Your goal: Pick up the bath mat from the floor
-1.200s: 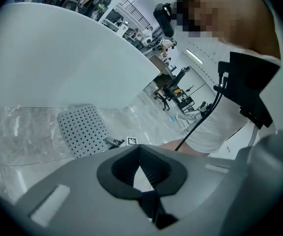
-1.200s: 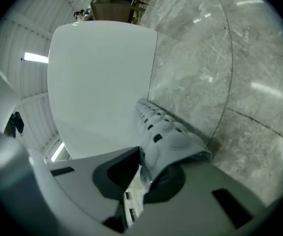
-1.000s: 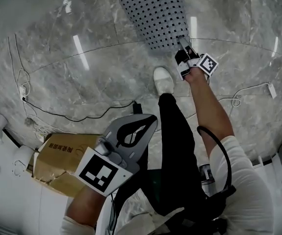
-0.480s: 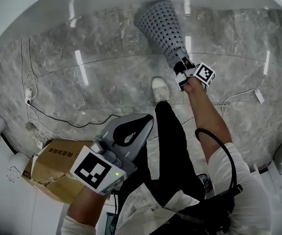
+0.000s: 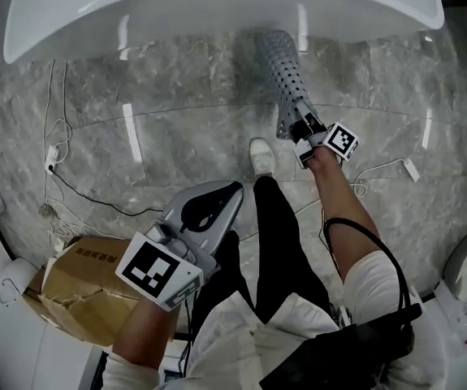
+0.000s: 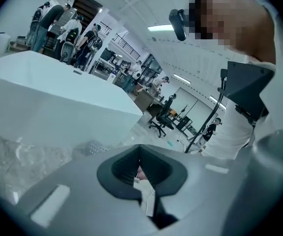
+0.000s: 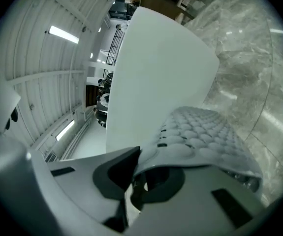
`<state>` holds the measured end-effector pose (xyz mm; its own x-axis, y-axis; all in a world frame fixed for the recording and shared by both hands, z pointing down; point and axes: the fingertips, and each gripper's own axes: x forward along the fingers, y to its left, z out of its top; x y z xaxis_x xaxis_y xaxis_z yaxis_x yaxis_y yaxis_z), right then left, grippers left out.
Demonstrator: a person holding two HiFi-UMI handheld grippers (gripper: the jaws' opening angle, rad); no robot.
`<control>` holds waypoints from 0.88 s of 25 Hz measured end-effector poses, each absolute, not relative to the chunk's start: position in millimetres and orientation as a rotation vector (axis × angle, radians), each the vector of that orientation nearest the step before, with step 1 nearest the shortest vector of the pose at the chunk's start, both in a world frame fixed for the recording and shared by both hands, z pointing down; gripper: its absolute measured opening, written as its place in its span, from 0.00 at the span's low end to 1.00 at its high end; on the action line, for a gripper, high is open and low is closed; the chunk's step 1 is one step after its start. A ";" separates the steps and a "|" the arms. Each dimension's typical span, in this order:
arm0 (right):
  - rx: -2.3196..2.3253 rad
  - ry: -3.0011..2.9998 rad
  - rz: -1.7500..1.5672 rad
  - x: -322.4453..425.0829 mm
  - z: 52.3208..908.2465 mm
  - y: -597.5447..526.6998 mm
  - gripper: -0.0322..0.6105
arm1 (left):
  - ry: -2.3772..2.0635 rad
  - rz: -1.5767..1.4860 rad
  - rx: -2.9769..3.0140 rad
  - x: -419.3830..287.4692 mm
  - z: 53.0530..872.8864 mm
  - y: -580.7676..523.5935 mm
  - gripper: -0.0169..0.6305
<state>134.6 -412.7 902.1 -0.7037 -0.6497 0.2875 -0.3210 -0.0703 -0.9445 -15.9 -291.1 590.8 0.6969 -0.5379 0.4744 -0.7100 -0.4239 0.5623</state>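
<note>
Lifting is in hand: the right gripper (image 5: 301,127) clamps one edge of the grey perforated rubber bath mat (image 5: 285,70), which droops curled beside the white bathtub (image 5: 217,6); the left gripper (image 5: 231,192) is closed, empty; next, probably raise the mat's far end clear of the grey marble floor (image 5: 176,136)

The gripper (image 7: 139,173) has its fingers (image 7: 112,175) clamped on the near edge of a bumpy grey mat (image 7: 205,136), which stretches away from them. A white tub (image 7: 156,68) stands behind, with marble floor (image 7: 249,58) at right.
</note>
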 end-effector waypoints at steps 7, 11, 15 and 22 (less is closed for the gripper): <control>-1.094 1.992 -1.800 139.9 801.0 -377.0 0.08 | -1.003 0.291 2.214 -43.0 518.4 -253.5 0.04; -1.096 2.076 -1.760 138.0 731.1 -355.1 0.08 | -1.025 0.285 2.258 -56.4 476.4 -228.2 0.03; -1.074 2.109 -1.715 132.3 659.2 -336.3 0.08 | -1.034 0.275 2.283 -65.7 442.0 -198.5 0.04; -1.029 2.129 -1.641 123.4 548.4 -292.1 0.08 | -1.027 0.309 2.320 -79.4 399.0 -145.3 0.04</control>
<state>123.4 -292.1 548.4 -0.7142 -0.6681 0.2085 -0.3715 0.1095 -0.9220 -79.4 -145.3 399.0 0.6773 -0.6017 0.4234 -0.7354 -0.5372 0.4130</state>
